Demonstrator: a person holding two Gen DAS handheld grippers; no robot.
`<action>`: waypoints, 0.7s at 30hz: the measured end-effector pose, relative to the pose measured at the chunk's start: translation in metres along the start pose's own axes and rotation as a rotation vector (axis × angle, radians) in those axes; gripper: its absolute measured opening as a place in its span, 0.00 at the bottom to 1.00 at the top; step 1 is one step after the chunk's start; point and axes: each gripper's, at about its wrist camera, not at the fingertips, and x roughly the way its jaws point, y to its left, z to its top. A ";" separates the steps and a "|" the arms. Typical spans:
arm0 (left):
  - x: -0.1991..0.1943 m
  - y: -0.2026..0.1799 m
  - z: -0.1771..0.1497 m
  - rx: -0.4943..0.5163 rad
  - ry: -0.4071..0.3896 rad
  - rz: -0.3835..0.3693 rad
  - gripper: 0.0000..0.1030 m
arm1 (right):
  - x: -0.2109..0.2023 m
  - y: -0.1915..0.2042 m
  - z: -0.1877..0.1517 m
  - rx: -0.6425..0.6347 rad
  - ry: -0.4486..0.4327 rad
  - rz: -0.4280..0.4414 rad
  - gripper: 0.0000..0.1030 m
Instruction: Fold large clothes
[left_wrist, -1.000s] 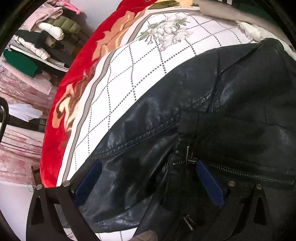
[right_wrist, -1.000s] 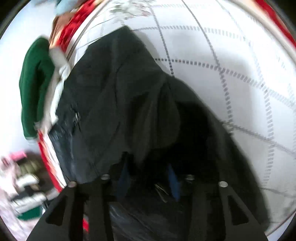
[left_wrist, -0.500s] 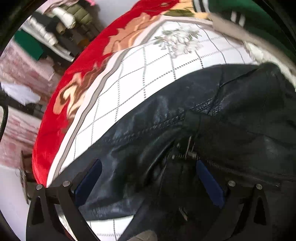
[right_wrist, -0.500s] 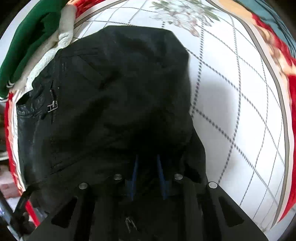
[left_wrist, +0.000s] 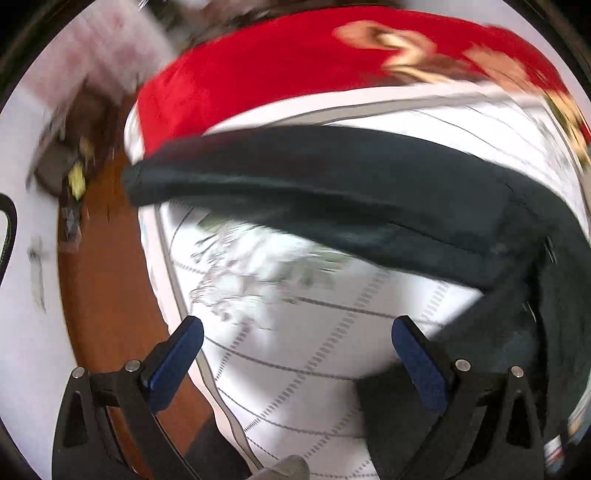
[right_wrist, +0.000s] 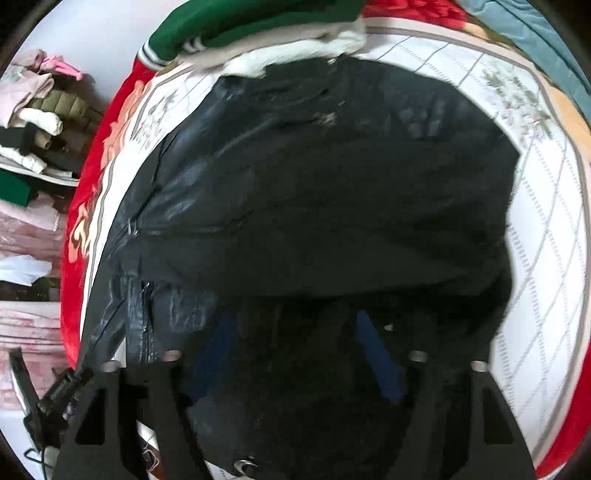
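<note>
A black leather jacket (right_wrist: 332, 206) lies on the white checked bed cover (right_wrist: 543, 236). One sleeve (left_wrist: 332, 192) stretches across the bed in the blurred left wrist view. My left gripper (left_wrist: 295, 343) is open and empty above bare cover, just left of the jacket's body (left_wrist: 546, 332). My right gripper (right_wrist: 295, 350) sits low over the jacket's near edge. Its blue pads (right_wrist: 376, 354) are spread apart with dark jacket folds between and around them; the hold on the cloth looks released.
A red flowered blanket (left_wrist: 295, 70) borders the cover. Folded green and cream clothes (right_wrist: 266, 33) lie at the bed's far edge. More clothes are stacked on shelves (right_wrist: 40, 122) to the left. A brown wooden floor (left_wrist: 99, 295) shows beside the bed.
My left gripper has swung off the jacket's zipper area towards the bed edge and sleeve. My right gripper's pads have spread from nearly shut to apart.
</note>
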 end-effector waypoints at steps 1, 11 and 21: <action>0.007 0.011 0.006 -0.050 0.009 -0.027 1.00 | 0.007 0.003 -0.004 0.004 0.016 0.008 0.90; 0.057 0.066 0.074 -0.482 0.085 -0.431 0.93 | 0.060 0.026 -0.032 0.038 0.127 -0.064 0.90; 0.055 0.047 0.127 -0.329 -0.093 -0.259 0.16 | 0.061 0.066 -0.016 -0.005 0.037 -0.234 0.90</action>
